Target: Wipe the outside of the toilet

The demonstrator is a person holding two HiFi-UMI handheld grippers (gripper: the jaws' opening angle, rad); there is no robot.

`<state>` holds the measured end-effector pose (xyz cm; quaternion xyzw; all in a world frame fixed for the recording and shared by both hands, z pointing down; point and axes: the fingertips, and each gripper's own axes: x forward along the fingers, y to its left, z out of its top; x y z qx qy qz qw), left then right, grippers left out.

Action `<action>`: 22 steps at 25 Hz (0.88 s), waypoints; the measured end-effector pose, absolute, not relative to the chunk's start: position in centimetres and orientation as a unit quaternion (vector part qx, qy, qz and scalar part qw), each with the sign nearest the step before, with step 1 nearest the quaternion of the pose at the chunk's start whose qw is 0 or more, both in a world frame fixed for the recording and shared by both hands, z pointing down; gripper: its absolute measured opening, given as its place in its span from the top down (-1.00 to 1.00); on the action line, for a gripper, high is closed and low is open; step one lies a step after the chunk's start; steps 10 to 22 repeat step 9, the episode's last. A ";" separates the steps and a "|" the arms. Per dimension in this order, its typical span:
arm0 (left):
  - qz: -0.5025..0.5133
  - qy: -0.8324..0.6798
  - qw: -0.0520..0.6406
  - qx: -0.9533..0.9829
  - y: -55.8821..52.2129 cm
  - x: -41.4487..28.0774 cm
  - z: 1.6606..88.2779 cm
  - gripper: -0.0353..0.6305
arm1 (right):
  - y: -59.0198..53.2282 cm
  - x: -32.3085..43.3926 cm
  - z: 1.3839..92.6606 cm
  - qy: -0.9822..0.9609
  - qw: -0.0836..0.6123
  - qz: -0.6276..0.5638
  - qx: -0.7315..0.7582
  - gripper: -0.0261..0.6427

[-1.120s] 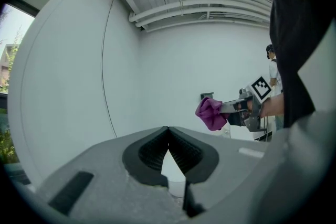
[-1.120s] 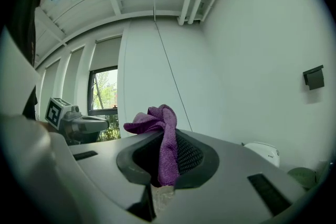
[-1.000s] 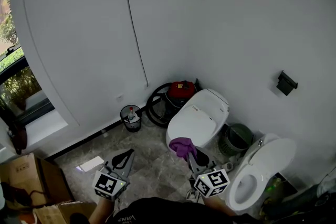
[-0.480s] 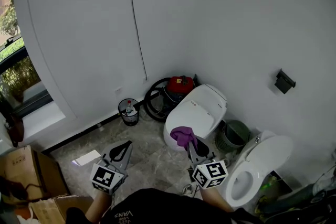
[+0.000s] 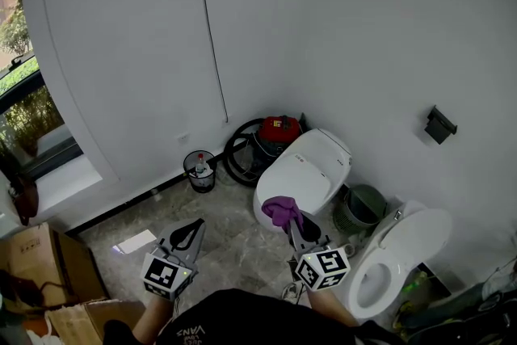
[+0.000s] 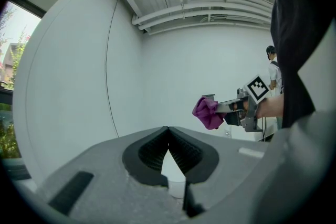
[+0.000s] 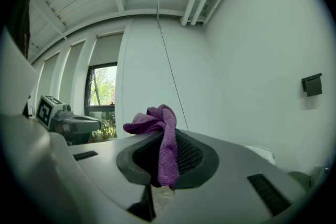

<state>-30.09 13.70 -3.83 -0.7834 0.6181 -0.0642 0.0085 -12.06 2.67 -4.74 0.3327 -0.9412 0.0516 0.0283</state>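
A white toilet (image 5: 311,167) with its lid down stands against the wall. In front of it my right gripper (image 5: 292,224) is shut on a purple cloth (image 5: 281,211), which bunches over the jaw tips (image 7: 157,123). The cloth hangs just before the toilet's near end; I cannot tell whether it touches. My left gripper (image 5: 192,232) hovers over the floor to the left, jaws shut with nothing between them (image 6: 168,128). The left gripper view also catches the cloth (image 6: 208,113) in the right gripper.
A second toilet (image 5: 400,254) with its seat up stands at the right. Between the two sits a dark green bucket (image 5: 361,208). A red vacuum with black hose (image 5: 266,137) and a small wire bin (image 5: 199,171) are by the wall. Cardboard boxes (image 5: 36,267) lie at the left.
The view has shifted a little; both grippers keep nearly the same place before the toilet, the cloth still gripped.
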 end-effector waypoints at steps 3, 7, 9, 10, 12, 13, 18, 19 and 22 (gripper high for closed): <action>-0.067 0.620 0.006 -0.782 13.6 -30.2 -3.7 0.88 | 2.6 -12.1 -4.5 -0.941 0.028 0.056 0.333 0.80; -0.067 0.621 0.006 -0.781 13.7 -30.3 -3.7 0.88 | 2.7 -12.5 -4.3 -0.942 0.029 0.059 0.329 0.80; -0.066 0.621 0.007 -0.781 13.8 -30.5 -3.7 0.88 | 2.8 -12.7 -4.2 -0.943 0.028 0.060 0.327 0.80; -0.066 0.621 0.007 -0.781 13.8 -30.5 -3.7 0.88 | 2.8 -12.7 -4.2 -0.943 0.028 0.060 0.327 0.80; -0.066 0.621 0.007 -0.781 13.8 -30.5 -3.7 0.88 | 2.8 -12.7 -4.2 -0.943 0.028 0.060 0.327 0.80; -0.066 0.621 0.007 -0.781 13.8 -30.5 -3.7 0.88 | 2.8 -12.7 -4.2 -0.943 0.028 0.060 0.327 0.80; -0.066 0.621 0.007 -0.781 13.8 -30.5 -3.7 0.88 | 2.8 -12.7 -4.2 -0.943 0.028 0.060 0.327 0.80; -0.066 0.621 0.007 -0.781 13.8 -30.5 -3.7 0.88 | 2.8 -12.7 -4.2 -0.943 0.028 0.060 0.327 0.80; -0.066 0.621 0.007 -0.781 13.8 -30.5 -3.7 0.88 | 2.8 -12.7 -4.2 -0.943 0.028 0.060 0.327 0.80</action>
